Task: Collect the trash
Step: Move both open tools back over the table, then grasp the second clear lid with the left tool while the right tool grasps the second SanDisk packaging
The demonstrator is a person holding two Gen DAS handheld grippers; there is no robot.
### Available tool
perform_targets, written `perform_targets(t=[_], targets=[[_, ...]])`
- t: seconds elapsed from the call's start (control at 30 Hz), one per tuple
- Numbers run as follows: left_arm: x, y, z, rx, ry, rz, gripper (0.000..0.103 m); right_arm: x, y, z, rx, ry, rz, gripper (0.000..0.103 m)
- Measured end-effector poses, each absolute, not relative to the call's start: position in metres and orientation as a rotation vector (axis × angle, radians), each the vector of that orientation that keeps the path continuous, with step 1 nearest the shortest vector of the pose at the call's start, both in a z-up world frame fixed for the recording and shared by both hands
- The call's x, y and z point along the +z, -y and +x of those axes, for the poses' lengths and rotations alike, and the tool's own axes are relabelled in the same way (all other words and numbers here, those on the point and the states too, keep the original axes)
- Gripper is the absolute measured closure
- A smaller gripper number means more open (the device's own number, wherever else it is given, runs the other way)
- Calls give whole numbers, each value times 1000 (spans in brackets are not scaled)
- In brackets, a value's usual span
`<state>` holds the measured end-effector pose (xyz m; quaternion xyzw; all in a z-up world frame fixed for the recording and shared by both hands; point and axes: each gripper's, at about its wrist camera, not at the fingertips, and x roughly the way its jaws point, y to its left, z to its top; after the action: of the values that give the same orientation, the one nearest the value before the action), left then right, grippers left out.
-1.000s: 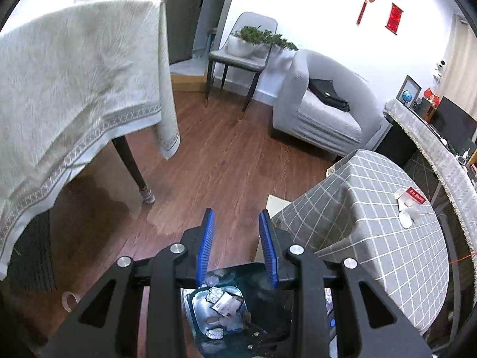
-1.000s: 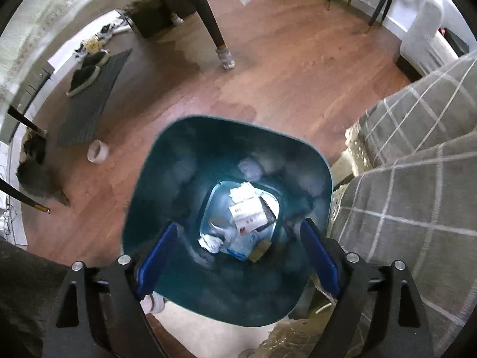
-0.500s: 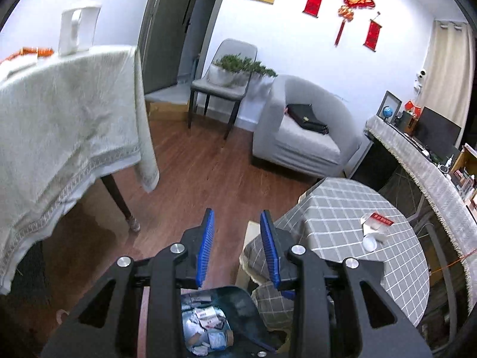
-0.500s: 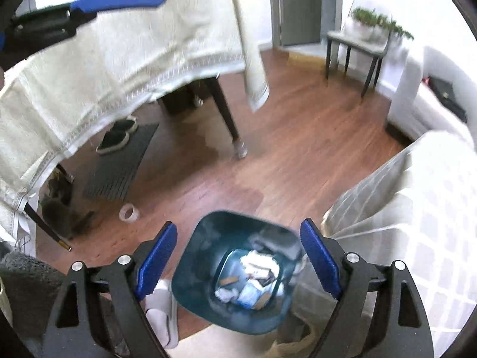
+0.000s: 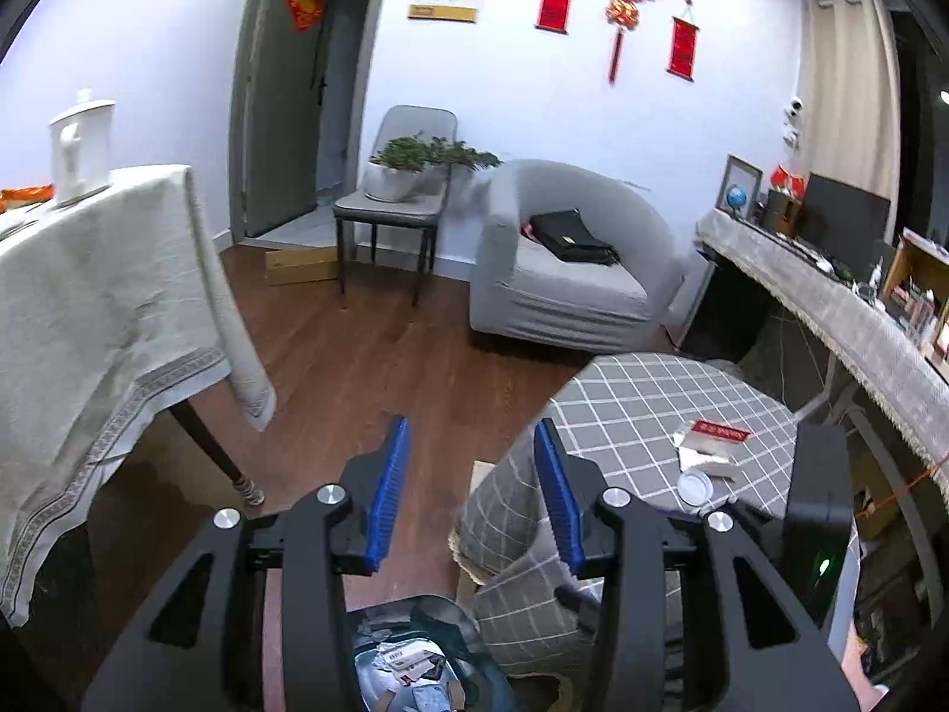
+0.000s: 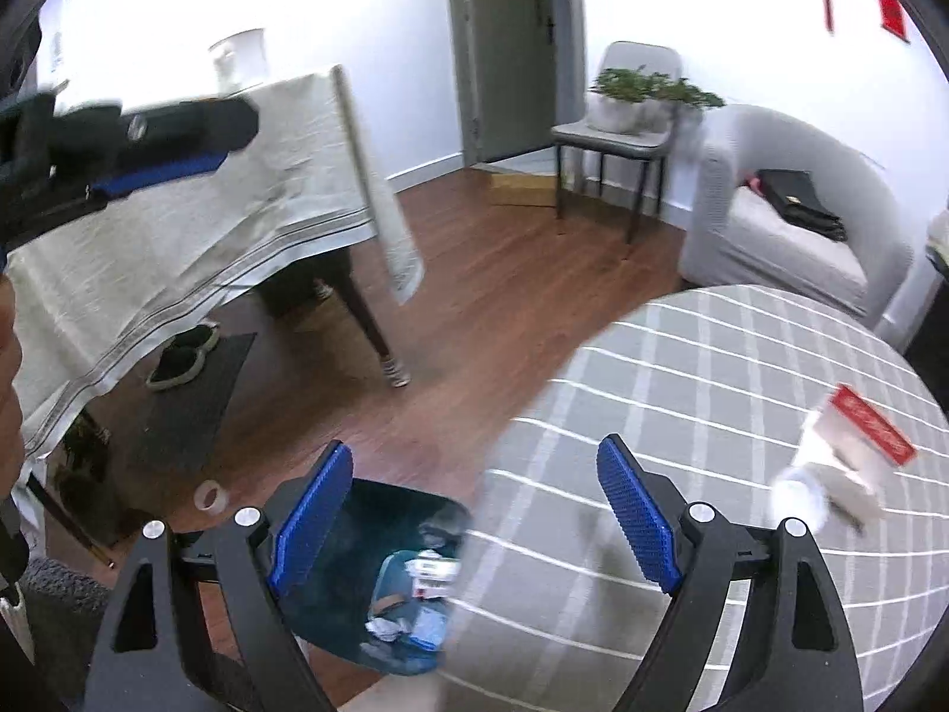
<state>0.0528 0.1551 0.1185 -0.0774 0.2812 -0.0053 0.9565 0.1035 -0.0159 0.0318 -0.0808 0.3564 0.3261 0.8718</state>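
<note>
- Wooden floor (image 5: 379, 368) runs across a living room, between a cloth-draped dining tabletop (image 5: 89, 308) on one side and a round tabletop (image 5: 652, 415) under a grey checked cloth on the other
- Trash bin (image 6: 379, 581), dark teal, stands on the floor just beside the round tabletop; paper scraps and small wrappers lie at its bottom
- On the round tabletop lie a red-and-white packet (image 5: 712, 445) and, touching it, a small white round lid (image 5: 695, 485)
- Left claw (image 5: 471, 492) hangs above the floor and the bin's rim; its jaws have just been opening, stand apart, and nothing is between them
- Right claw (image 6: 474, 516) hovers over the edge of the round tabletop and the bin, jaws spread wide and empty
- A grey armchair (image 5: 569, 273) with a black bag (image 5: 569, 237) on its seat stands by the far wall, next to a chair bearing a potted plant (image 5: 415, 169)
- A roll of tape (image 6: 210, 495) lies on the floor near the bin
</note>
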Motion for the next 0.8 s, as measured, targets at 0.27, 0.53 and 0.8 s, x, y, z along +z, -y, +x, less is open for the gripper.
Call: perform_targets(t=[0.27, 0.53, 0.8], targets=[[108, -109, 73, -57, -594, -132, 45, 36, 91, 128, 576, -717, -94, 18], [79, -62, 103, -119, -665, -77, 44, 35, 157, 141, 491, -711, -12, 18], [37, -4, 136, -184, -758, 39, 44, 34, 207, 166, 478, -718, 29, 20]])
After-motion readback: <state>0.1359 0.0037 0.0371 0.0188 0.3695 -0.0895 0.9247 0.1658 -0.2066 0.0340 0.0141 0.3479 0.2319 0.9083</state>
